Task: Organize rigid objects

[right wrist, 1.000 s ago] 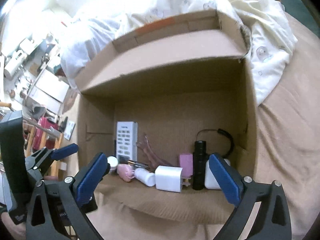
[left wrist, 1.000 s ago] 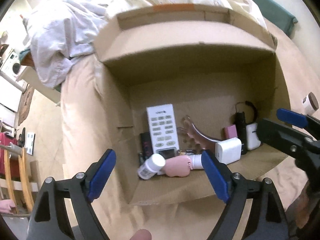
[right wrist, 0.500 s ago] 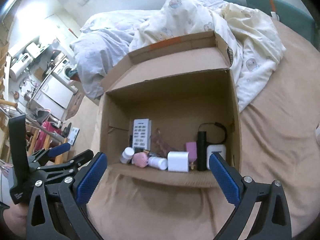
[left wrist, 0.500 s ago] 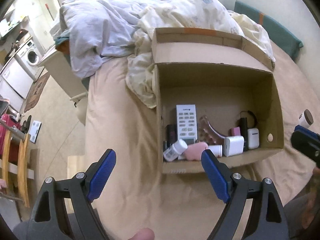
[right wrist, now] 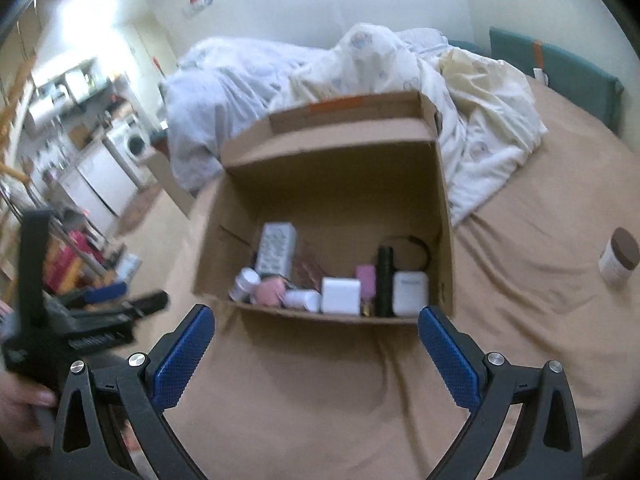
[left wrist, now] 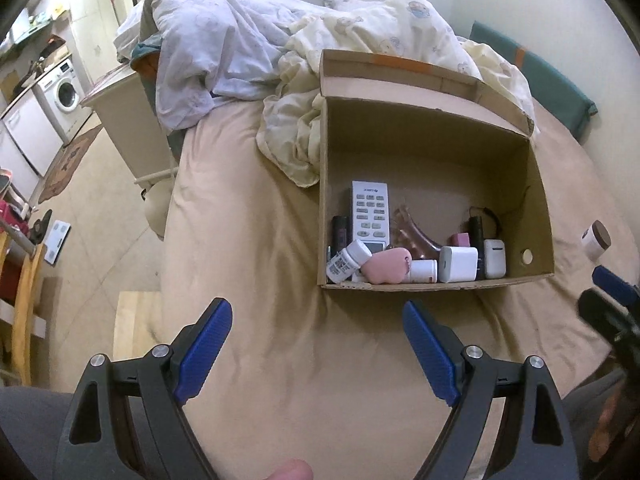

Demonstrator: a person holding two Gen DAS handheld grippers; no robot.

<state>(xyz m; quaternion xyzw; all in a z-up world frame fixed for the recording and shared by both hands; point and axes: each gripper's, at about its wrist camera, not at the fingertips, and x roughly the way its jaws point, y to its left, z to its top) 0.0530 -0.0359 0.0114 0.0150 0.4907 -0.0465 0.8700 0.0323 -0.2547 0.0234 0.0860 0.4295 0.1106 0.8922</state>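
Note:
An open cardboard box (left wrist: 538, 200) (right wrist: 444, 208) stands on a tan bed sheet. Along its near wall lie a white remote (left wrist: 370, 210), a white pill bottle (left wrist: 348, 260), a pink rounded object (left wrist: 388, 266), a white charger cube (left wrist: 458, 264), a black flashlight (right wrist: 385, 280) and a white case (right wrist: 410, 294). A white jar with a brown lid (right wrist: 618, 256) (left wrist: 596, 240) stands on the sheet to the right of the box. My left gripper (left wrist: 316, 340) hangs open and empty above the sheet, short of the box. My right gripper (right wrist: 316, 340) is open and empty too, also short of the box.
Crumpled white and cream bedding (left wrist: 248, 48) is heaped behind and left of the box. A teal cushion (left wrist: 532, 76) lies at the far right. Off the bed's left edge are a tiled floor, a washing machine (left wrist: 62, 90) and wooden furniture (left wrist: 20, 312).
Both grippers have drawn back and up from the box mouth, so the box looks smaller and more bed shows. Both stayed open. The jar has come into the right wrist view.

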